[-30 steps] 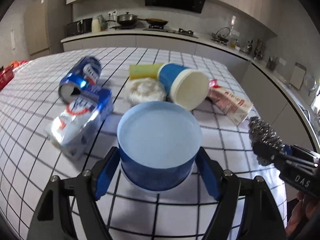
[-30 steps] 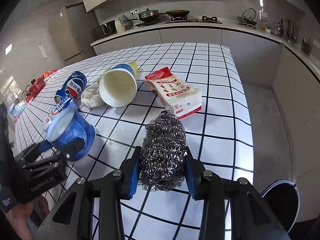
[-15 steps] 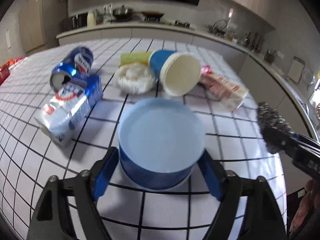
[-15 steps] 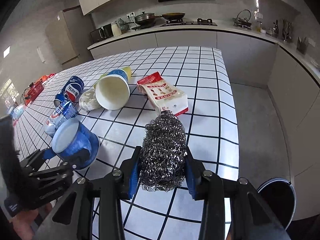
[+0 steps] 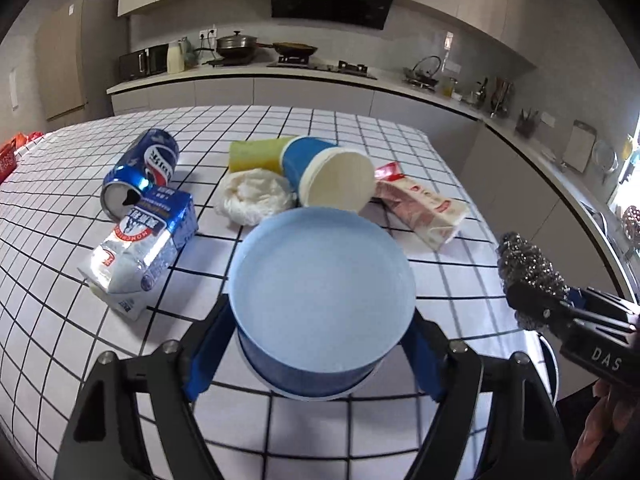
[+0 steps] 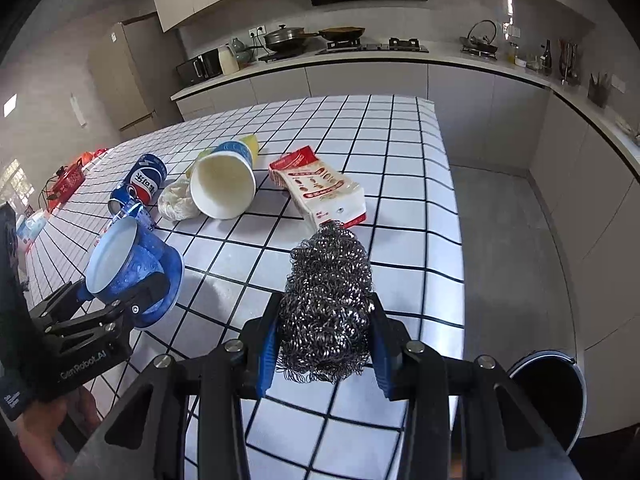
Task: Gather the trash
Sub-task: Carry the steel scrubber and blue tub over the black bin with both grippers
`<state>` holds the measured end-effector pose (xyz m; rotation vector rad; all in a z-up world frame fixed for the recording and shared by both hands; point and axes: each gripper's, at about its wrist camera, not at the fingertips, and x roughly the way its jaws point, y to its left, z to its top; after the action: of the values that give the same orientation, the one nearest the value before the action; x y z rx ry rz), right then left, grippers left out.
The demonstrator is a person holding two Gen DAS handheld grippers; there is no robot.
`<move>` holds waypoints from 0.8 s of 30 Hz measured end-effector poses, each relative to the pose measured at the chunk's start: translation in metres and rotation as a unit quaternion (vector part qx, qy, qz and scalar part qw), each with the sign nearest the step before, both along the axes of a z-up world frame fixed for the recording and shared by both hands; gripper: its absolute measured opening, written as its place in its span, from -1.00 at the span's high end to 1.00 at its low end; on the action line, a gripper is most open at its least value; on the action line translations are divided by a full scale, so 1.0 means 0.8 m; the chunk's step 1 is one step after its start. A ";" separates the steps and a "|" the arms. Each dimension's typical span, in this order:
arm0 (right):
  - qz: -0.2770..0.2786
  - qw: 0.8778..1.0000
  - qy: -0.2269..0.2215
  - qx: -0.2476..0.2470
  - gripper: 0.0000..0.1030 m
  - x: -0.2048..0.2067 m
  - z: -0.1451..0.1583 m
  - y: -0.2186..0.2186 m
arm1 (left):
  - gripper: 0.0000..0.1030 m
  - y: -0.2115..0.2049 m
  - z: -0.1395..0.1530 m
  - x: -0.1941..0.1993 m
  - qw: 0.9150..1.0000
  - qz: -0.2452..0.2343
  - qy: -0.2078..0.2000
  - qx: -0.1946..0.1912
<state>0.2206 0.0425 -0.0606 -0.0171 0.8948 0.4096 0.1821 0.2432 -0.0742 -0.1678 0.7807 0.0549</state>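
Observation:
My left gripper is shut on a blue cup, held above the checked table, its pale bottom facing the camera; the cup also shows in the right wrist view. My right gripper is shut on a steel wool scourer, held above the table's right part; the scourer shows at the right of the left wrist view. On the table lie a Pepsi can, a milk carton, a white crumpled bag, a blue paper cup on its side, a yellow sponge and a red-white packet.
A dark round bin stands on the floor off the table's right edge. A kitchen counter with pots and a stove runs along the back wall. Red items sit at the table's far left.
Both grippers have risen and pulled back from the table with their loads. The table items now look farther away. Grips are unchanged.

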 end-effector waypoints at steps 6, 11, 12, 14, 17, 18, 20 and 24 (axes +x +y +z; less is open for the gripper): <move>-0.011 1.000 -0.008 0.000 0.19 -0.024 0.015 -0.029 | -0.54 -0.033 0.015 -0.017 1.000 -0.015 -0.012 0.009; -0.019 1.000 -0.015 0.000 0.19 -0.053 0.023 -0.057 | -0.54 -0.070 0.023 -0.036 0.999 -0.029 -0.016 0.007; -0.021 1.000 -0.016 0.000 0.19 -0.058 0.024 -0.062 | -0.54 -0.077 0.024 -0.040 0.999 -0.033 -0.016 0.006; -0.028 0.999 -0.019 -0.001 0.19 -0.068 0.028 -0.076 | -0.54 -0.092 0.028 -0.048 0.999 -0.041 -0.017 0.006; -0.040 0.999 -0.021 0.000 0.19 -0.082 0.032 -0.103 | -0.54 -0.113 0.032 -0.058 0.998 -0.052 -0.019 0.007; -0.045 0.999 -0.021 0.001 0.19 -0.088 0.033 -0.115 | -0.54 -0.122 0.033 -0.060 0.998 -0.057 -0.019 0.007; -0.053 0.998 -0.023 0.000 0.19 -0.096 0.035 -0.131 | -0.54 -0.140 0.035 -0.065 0.998 -0.066 -0.020 0.008; -0.070 0.997 -0.024 -0.001 0.19 -0.111 0.037 -0.170 | -0.54 -0.177 0.037 -0.072 0.996 -0.087 -0.022 0.008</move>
<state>0.1319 -0.0938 -0.0307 0.0331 0.8426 0.2760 0.1247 0.1016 -0.0447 -0.0846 0.7489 -0.1074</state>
